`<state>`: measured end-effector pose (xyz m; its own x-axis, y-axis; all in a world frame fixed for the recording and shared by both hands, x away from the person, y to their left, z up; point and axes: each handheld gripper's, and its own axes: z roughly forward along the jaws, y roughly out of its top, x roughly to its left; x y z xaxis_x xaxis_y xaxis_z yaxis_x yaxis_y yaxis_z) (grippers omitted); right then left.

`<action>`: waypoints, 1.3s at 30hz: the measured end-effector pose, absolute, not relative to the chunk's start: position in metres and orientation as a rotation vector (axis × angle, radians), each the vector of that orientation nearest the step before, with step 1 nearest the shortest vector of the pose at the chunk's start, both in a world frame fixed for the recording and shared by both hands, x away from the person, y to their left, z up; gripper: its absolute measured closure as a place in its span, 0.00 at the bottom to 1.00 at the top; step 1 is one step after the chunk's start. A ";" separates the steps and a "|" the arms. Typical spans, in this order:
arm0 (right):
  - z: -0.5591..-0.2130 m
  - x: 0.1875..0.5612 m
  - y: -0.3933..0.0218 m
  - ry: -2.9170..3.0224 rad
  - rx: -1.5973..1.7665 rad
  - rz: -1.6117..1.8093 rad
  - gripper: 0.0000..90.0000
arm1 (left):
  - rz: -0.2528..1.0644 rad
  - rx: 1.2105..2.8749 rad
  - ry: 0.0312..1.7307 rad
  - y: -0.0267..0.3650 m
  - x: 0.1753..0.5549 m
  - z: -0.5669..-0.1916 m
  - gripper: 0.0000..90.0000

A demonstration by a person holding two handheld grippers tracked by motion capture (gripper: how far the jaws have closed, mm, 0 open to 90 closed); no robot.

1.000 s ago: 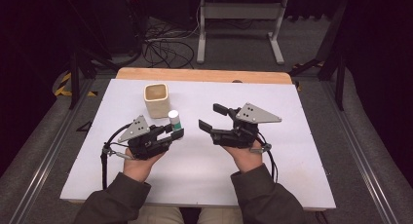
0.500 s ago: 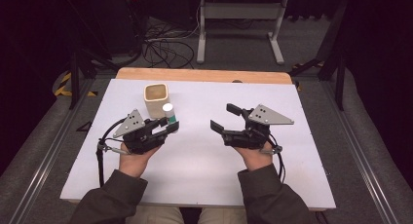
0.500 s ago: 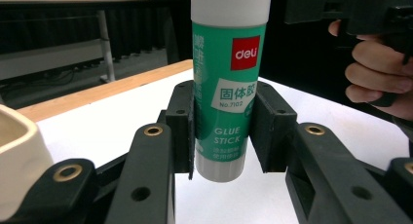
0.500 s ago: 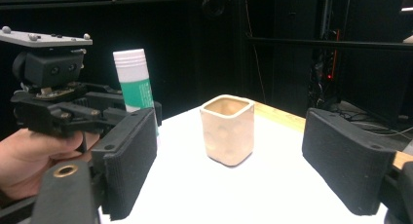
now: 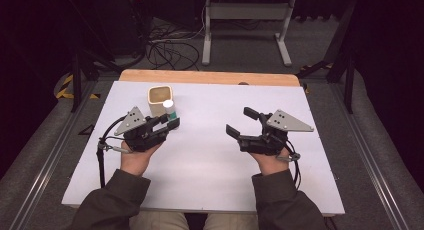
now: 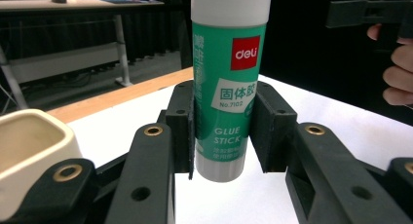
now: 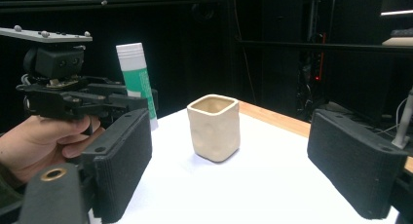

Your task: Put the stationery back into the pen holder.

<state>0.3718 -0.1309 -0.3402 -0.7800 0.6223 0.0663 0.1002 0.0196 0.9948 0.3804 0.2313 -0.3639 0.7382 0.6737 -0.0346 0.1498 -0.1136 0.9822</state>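
A green and white glue stick [image 6: 226,83] stands upright between the pads of my left gripper [image 6: 221,131], which is shut on its lower half. From above, the glue stick [image 5: 169,109] and left gripper [image 5: 172,121] sit just right of a cream square cup [image 5: 159,99]. My right gripper [image 5: 241,122] hovers over the table's right half. It is open, its jaws have just been opening, and nothing is between them. In the right gripper view the cup [image 7: 214,126] stands farther off beyond my right gripper [image 7: 234,165]. The glue stick [image 7: 136,73] is at left.
A white sheet [image 5: 210,180] covers the table, with a wooden edge [image 5: 210,77] along the back. Cables and a metal stand lie on the floor behind. Bare white surface lies between the two hands and in front of them.
My right gripper has drifted to the right, away from the left one, and its jaws have spread wider. The left gripper keeps hold of the glue stick and has edged slightly toward the cup.
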 end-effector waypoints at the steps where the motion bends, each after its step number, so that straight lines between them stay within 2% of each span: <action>1: -0.341 0.371 -0.133 1.911 0.750 1.812 0.17 | 0.512 1.653 0.669 0.232 0.382 -0.363 0.73; 28: -0.343 0.366 -0.164 1.862 0.813 1.797 0.13 | 0.663 1.613 0.801 0.259 0.431 -0.358 0.73; 39: -0.342 0.365 -0.175 1.839 0.830 1.796 0.12 | 0.642 1.509 0.856 0.268 0.452 -0.360 0.73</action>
<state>0.3648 -0.1748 -0.3423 -0.7246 0.6820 0.0990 0.1155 -0.0215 0.9931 0.4525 0.2676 -0.3599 0.5732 0.8151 -0.0835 0.1474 -0.0024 0.9891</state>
